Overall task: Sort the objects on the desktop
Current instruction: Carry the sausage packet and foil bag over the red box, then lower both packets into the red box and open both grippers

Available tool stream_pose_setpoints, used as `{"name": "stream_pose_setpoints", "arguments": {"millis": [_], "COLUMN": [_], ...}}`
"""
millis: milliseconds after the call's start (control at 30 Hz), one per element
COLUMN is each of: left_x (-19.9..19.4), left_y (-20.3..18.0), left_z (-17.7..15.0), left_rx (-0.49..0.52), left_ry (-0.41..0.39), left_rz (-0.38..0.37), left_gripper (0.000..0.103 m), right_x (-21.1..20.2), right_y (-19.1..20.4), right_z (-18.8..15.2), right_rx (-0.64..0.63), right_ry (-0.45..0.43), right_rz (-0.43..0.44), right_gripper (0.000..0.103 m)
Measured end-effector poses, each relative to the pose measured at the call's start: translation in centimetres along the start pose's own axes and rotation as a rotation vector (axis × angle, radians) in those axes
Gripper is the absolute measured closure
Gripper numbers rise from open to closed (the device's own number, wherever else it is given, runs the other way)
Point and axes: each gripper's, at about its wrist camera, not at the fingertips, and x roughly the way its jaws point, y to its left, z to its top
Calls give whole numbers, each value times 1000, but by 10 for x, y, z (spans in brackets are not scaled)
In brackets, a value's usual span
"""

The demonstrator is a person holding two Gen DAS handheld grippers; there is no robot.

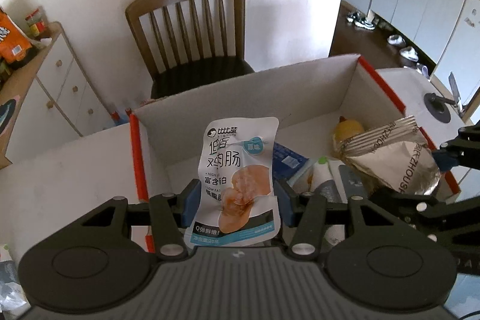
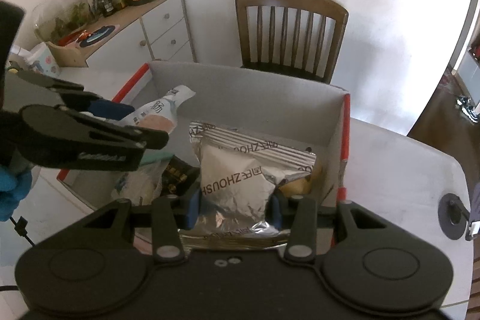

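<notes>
Two grippers hang over the open cardboard box [image 1: 300, 86] on the white table [image 1: 60, 164]. At left, the left gripper [image 1: 237, 204] clamps a white chicken-sausage pouch [image 1: 238, 170] upright between its blue pads [image 1: 192, 207]. At right, the right gripper [image 2: 234, 207] pinches a silver foil packet [image 2: 237, 179] — both above the snacks already inside.

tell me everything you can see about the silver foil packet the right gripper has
The silver foil packet is a crinkled, shiny pouch with a striped sealed edge on top and dark lettering that reads upside down in the right wrist view. It looks puffed and creased. The right gripper is shut on its lower part, one blue pad on each side, holding it upright over the open cardboard box. Behind its right edge lies a yellowish item. In the left wrist view it tilts above the box's right side.
</notes>
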Motion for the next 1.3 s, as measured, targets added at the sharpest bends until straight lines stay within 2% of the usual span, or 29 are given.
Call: {"name": "stream_pose_setpoints", "arguments": {"millis": [333,767,967,1100,1300], "left_x": [32,54,52,45,29], "left_y": [-6,-5,-5,-6,-6], "left_z": [1,-2,-3,-3,-2], "left_rx": [38,23,15,6,2], "left_ry": [56,97,94,74,52], "left_rz": [1,18,22,18,12], "left_gripper": [51,48,48,48,48], "right_x": [14,30,34,33,20], "right_y": [-3,-7,-7,-6,-7], "right_z": [-2,-7,-5,-5,-3], "right_rx": [21,56,62,63,66], "right_ry": [26,57,73,65,45], "right_rz": [17,30,39,41,39], "right_gripper": [59,58,55,48,46]}}
